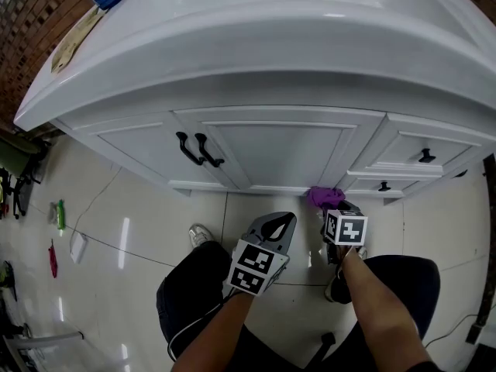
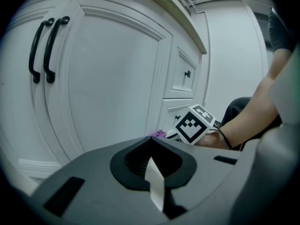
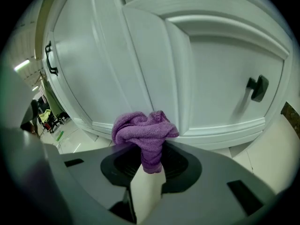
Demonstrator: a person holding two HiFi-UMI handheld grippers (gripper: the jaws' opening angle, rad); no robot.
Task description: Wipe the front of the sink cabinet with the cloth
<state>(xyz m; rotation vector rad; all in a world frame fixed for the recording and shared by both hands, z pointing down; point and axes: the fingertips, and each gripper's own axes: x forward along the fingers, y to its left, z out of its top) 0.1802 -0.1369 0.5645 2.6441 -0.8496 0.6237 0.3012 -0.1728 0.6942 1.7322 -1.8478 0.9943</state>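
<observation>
Green bottle, red object lying on floor.

left gripper: grey moulded shell tapering to a point, with a black recessed throat and a pale centre strip. right gripper: same build. each carries a white cube printed with black square markers. a thin black cable loops at the right wrist. clothing: dark trousers, pale shoe

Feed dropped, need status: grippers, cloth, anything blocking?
Right gripper shut on purple cloth, low near cabinet front. Left gripper shut, empty, off the cabinet. No obstruction seen.
</observation>
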